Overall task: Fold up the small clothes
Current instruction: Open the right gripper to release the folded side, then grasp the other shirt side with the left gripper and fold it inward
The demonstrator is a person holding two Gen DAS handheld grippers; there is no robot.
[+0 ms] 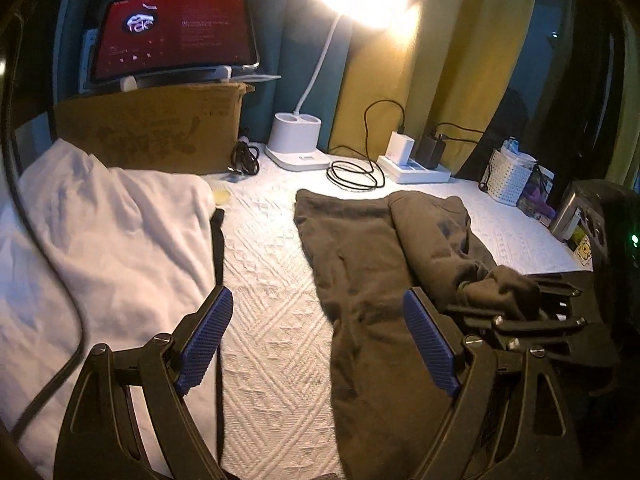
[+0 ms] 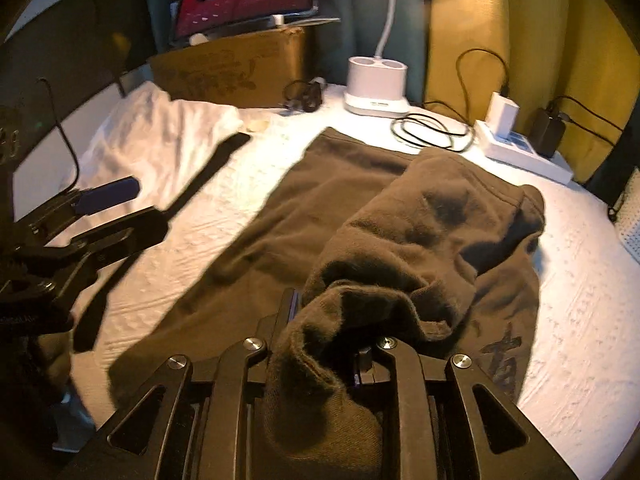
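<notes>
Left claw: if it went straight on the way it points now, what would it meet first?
Probably the white textured bedspread, between the white cloth and the brown garment. The open left claw holds nothing.

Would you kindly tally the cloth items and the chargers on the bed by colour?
Brown garment: 1
White cloth: 1
White charger: 1
Black charger: 1
Total: 4
</notes>
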